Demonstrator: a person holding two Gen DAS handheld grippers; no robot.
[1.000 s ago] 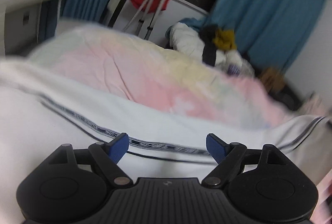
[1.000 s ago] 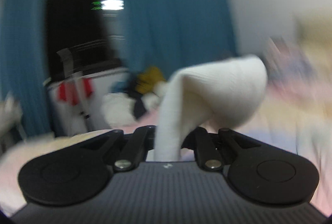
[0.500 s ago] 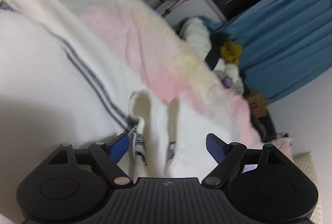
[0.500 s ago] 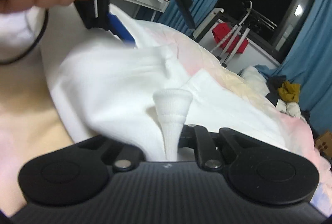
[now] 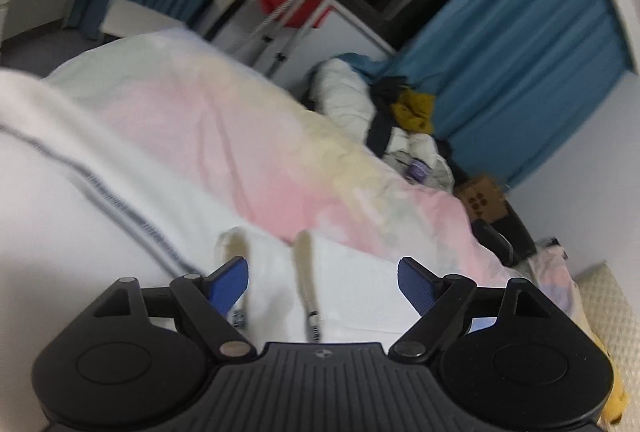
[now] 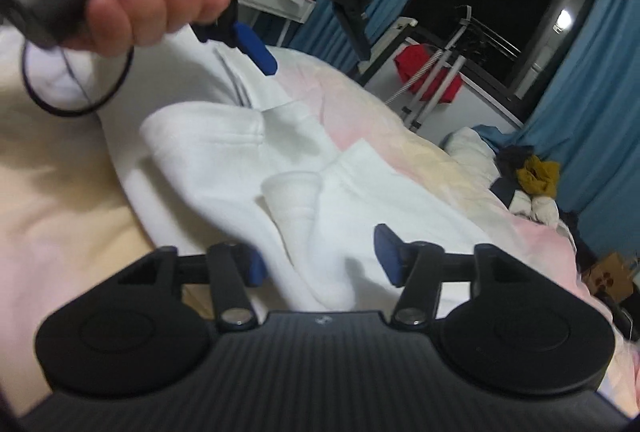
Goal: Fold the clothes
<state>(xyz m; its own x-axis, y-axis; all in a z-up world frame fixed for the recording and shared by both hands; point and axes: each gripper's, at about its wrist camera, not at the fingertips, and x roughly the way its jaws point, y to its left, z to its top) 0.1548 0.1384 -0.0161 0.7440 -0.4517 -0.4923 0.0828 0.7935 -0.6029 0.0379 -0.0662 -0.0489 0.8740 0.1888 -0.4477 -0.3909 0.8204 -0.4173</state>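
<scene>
White hoodie (image 6: 224,167) spread over the pastel bed cover (image 5: 224,135), cuff (image 6: 296,199) lying across its middle, drawstrings (image 5: 308,284) trailing toward the left gripper. Left of the hoodie: bare cream stretch of cover, and above it the person's hand (image 6: 132,3) gripping the left gripper's handle. Left gripper (image 5: 322,278) just above the hoodie's neck end, blue pads spread wide, nothing between them; striped trim (image 5: 120,207) running off to its left. Right gripper (image 6: 318,260) low over the hoodie's middle, pads likewise apart, cuff lying loose between them, not pinched. Right of the hoodie, well apart: heap of other clothes (image 6: 532,183) against the blue curtains (image 6: 592,79). Fold stage hard to judge: sleeve brought across the body, rest still rumpled. Risks from here, as a judgement: thick soft fleece bunching if pinched through several layers; sleeve sliding back off the body if dragged; a drawstring snagged between pads instead of cloth; bed cover caught along with the hoodie from too deep a pinch.
</scene>
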